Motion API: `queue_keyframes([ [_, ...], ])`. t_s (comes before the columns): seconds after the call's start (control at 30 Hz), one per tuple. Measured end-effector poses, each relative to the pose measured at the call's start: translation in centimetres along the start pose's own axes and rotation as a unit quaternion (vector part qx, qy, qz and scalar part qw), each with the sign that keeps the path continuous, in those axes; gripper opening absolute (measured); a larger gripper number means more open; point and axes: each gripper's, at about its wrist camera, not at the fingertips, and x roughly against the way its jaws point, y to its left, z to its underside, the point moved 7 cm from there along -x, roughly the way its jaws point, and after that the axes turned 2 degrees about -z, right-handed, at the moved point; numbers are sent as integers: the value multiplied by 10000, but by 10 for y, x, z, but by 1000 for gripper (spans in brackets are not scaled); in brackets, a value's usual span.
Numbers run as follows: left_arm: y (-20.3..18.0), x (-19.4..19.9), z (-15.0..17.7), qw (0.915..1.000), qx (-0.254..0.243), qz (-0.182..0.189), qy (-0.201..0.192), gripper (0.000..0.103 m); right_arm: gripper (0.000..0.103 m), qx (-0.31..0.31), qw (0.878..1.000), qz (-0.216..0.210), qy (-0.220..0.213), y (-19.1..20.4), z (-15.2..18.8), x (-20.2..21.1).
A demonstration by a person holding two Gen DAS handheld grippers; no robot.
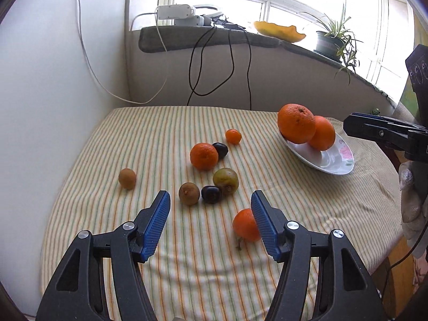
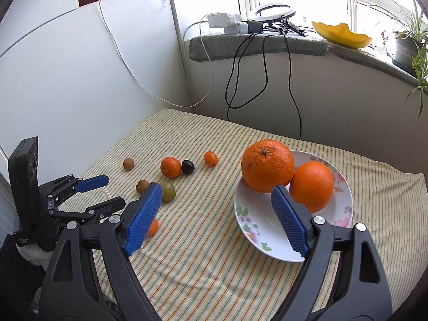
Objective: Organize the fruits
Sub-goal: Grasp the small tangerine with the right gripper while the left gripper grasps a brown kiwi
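Striped cloth covers the desk point(image 1: 307, 208) under both my tools. Nearest, my left gripper point(image 1: 211, 200) is spread and empty, a small tangerine point(image 1: 244, 226) beside its right finger; I judge it light, soft, best pinched across its middle. My right gripper point(image 2: 216, 195) hangs spread before the plate point(image 2: 256, 230) holding two big oranges point(image 2: 267, 164).

Bench point(image 2: 214, 275) covered with striped cloth point(image 1: 187, 267). Directly on cloth: floral plate point(image 2: 256, 230) at right, three mandarins point(image 1: 204, 156), one tiny orange fruit point(image 1: 233, 136), two dark plums point(image 1: 211, 194), two brown kiwis point(image 1: 127, 178), one greenish fruit point(image 1: 226, 180), loosely clustered left of plate.
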Motion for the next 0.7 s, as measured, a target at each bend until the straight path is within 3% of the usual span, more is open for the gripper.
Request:
queue_keyframes([
  [0.17,32,4,13,9995,285,-132,-6,63,84,398,9991,-161,46,36,20,-3],
  [0.3,46,1,18,9985,538,-47,24,58,73,538,9975,-364,271,58,40,-20],
  [0.5,42,-14,19,9980,600,173,125,41,61,446,9951,-625,623,78,62,-47],
  [0.7,37,-34,16,9971,603,365,270,40,55,447,9928,-712,853,89,71,-69],
])
